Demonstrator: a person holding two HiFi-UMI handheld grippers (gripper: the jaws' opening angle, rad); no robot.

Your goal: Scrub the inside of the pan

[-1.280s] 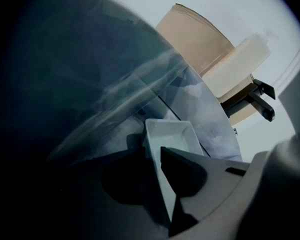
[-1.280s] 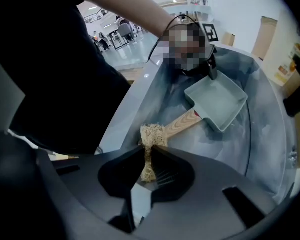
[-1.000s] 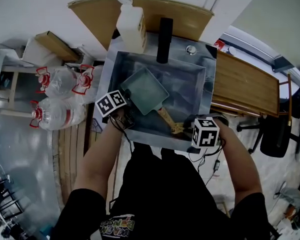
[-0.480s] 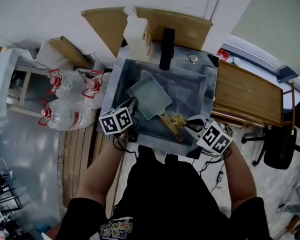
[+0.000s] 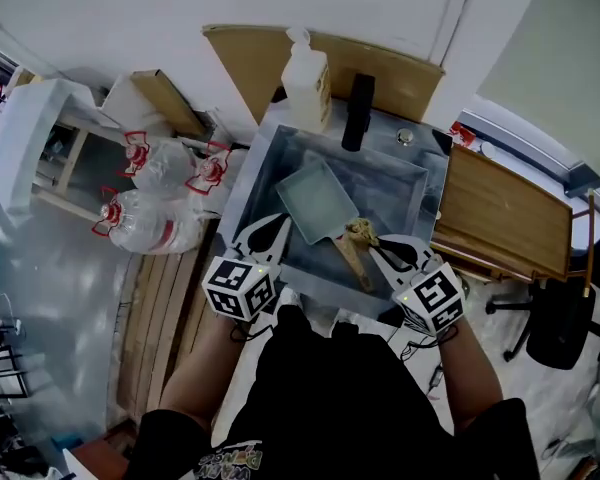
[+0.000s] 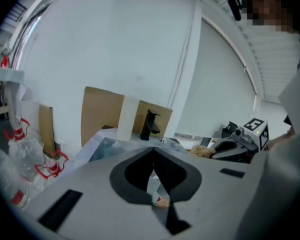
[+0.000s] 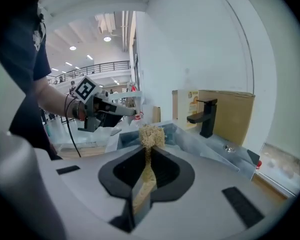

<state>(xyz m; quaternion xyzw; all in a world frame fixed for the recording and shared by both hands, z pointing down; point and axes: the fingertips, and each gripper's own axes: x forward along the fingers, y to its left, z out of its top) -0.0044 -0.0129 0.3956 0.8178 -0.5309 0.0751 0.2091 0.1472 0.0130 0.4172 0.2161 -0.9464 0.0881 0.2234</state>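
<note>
Since a second ago we have drawn both tools back from the middle of the sink (image 5: 248, 196) toward its near rim. The left tool (image 5: 278, 224), which then stood with its jaws wide at the pan's near left corner, now has them closed together on nothing and sits just clear of the pan (image 5: 318, 200). The right tool (image 5: 378, 248) has come up and back as well. Its jaws are clamped on the wooden handle of the brush (image 5: 360, 231), whose tan fibre head points out ahead of them, beside the pan's handle.

The pan is in the sink as before, below the black faucet (image 5: 358, 98). It is rectangular, shallow and pale green, set cornerwise to the basin. Its wooden handle runs from the near right corner toward the near rim. Its inside looks smooth and evenly coloured; we cannot make out any dirt on it.
</note>
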